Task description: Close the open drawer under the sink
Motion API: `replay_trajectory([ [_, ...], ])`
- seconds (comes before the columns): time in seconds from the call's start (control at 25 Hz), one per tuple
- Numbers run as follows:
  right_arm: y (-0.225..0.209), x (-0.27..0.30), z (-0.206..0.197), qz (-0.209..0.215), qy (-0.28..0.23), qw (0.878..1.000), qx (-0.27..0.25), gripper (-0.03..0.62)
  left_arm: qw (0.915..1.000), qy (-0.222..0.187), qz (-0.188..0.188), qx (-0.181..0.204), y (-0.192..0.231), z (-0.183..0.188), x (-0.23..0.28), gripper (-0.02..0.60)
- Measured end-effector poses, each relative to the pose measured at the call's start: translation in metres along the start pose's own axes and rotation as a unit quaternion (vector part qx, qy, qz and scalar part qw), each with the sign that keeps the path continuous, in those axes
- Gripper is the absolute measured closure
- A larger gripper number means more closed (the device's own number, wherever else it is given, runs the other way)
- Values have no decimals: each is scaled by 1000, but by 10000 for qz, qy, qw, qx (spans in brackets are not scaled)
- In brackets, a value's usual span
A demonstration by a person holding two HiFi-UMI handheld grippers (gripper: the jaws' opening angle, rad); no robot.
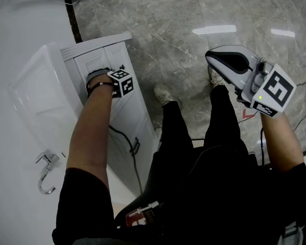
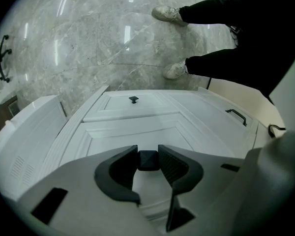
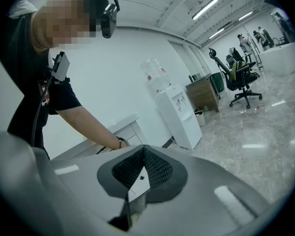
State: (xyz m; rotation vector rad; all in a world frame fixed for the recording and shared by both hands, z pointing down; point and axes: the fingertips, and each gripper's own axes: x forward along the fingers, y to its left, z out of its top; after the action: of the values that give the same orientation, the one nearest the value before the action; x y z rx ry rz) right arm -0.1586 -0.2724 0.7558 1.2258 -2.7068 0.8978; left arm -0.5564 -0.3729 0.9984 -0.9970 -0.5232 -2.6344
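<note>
The white cabinet's drawer front (image 2: 137, 132) fills the left gripper view, its top edge (image 1: 95, 45) jutting toward the floor side in the head view. My left gripper (image 2: 148, 154) is shut on the drawer's small black knob (image 2: 148, 161). In the head view only its marker cube (image 1: 121, 81) shows, against the drawer face; the jaws are hidden by the hand. A second black knob (image 2: 133, 99) sits on the panel below. My right gripper (image 1: 210, 56) is held up in the air over the floor, far from the cabinet, jaws shut with nothing between them (image 3: 144, 151).
A black bar handle (image 2: 236, 116) is on the neighbouring door. A metal hook (image 1: 45, 173) hangs on the cabinet's white side panel. The person's legs and shoes (image 1: 166, 93) stand on the marble floor close to the cabinet. A water dispenser (image 3: 177, 109) and an office chair (image 3: 238, 75) stand farther off.
</note>
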Motion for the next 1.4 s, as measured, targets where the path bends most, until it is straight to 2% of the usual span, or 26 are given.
replay_trajectory([
  [0.68, -2, -13, -1, -77, 29, 10000, 23, 597, 9998, 134, 96, 146, -1, -3, 6, 451],
  [0.84, -3, -19, 0, -102, -8, 9999, 25, 597, 9998, 51, 21, -193, 1, 0, 3, 451],
  [0.96, -4, -22, 5, -136, -96, 9998, 54, 597, 9968, -394, -19, -698, 0, 10, -6, 451],
  [1.08, -2, -25, 15, -152, -144, 9998, 3, 597, 9883, -1009, -212, -1128, -6, 25, -27, 451],
  [1.16, 1, -29, 25, -188, -176, 9997, -27, 597, 9820, -1405, -166, -1250, -6, 37, -49, 451],
  [1.28, 4, -38, 42, -263, -196, 9994, -77, 597, 9685, -2050, -29, -1416, 2, 51, -97, 451],
  [1.4, 4, -51, 64, -384, -252, 9988, -177, 597, 9478, -2715, 178, -1660, 21, 56, -157, 453],
])
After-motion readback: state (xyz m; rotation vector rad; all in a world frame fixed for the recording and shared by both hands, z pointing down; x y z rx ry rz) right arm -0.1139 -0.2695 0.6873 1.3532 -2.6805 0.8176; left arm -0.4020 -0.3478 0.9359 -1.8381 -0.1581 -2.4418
